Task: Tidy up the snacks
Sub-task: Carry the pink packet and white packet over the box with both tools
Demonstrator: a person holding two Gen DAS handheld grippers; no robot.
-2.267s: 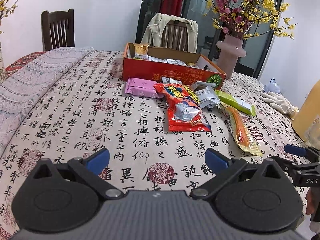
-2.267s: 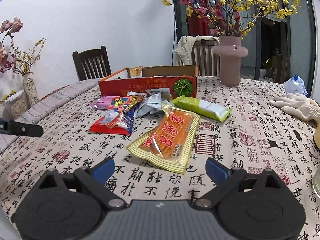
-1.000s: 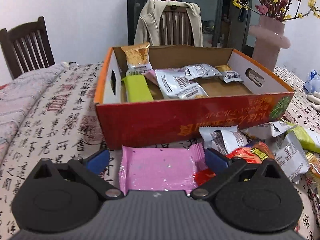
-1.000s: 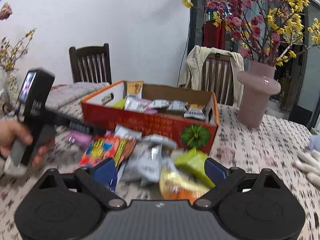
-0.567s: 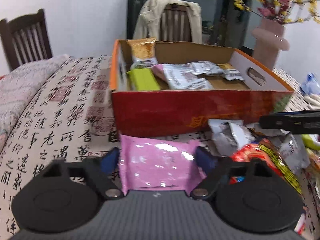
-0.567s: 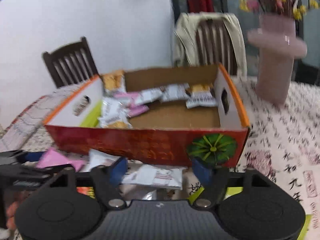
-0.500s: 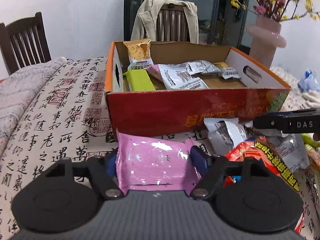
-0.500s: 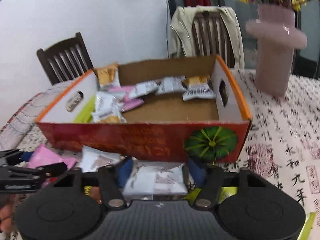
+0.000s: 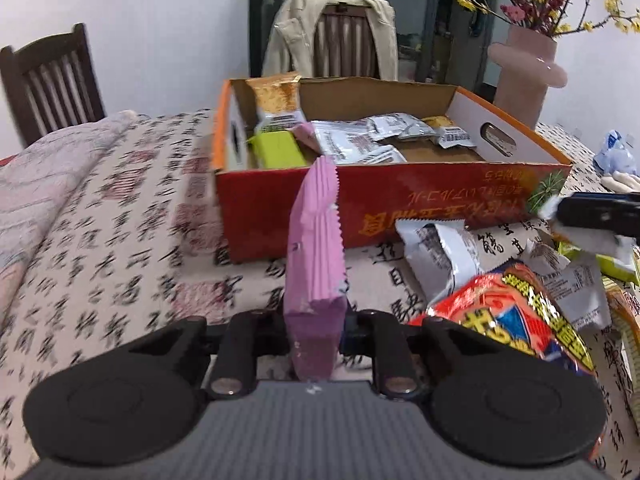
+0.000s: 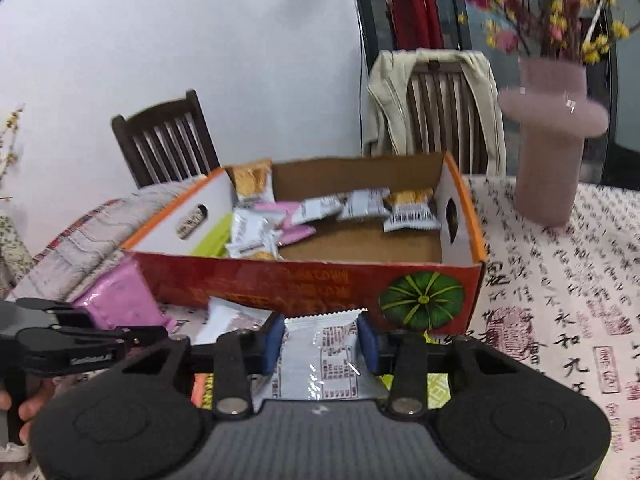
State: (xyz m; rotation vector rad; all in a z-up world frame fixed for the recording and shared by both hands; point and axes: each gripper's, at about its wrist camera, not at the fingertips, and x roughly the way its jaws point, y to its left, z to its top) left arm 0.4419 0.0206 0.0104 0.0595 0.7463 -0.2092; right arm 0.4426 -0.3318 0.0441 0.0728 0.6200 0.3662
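Pink pack (image 9: 316, 240): matt film, crimped serrated ends. Silver pack (image 10: 324, 356): glossy foil-like plastic, printed. Red bag (image 9: 516, 312): shiny plastic, crinkled. Box (image 9: 400, 196): cardboard, printed red outside with slight sheen, raw brown and white inside. Worktop (image 9: 120, 240) cover: woven cloth, matt, printed with script. Left gripper (image 9: 316, 332) and right gripper (image 10: 322, 344): matt black plastic bodies, ribbed grey plate, small metal pins, blue rubbery pads. Vase (image 10: 554, 140): smooth, matt pink. Chair (image 10: 168, 140): dark wood, slight gloss.
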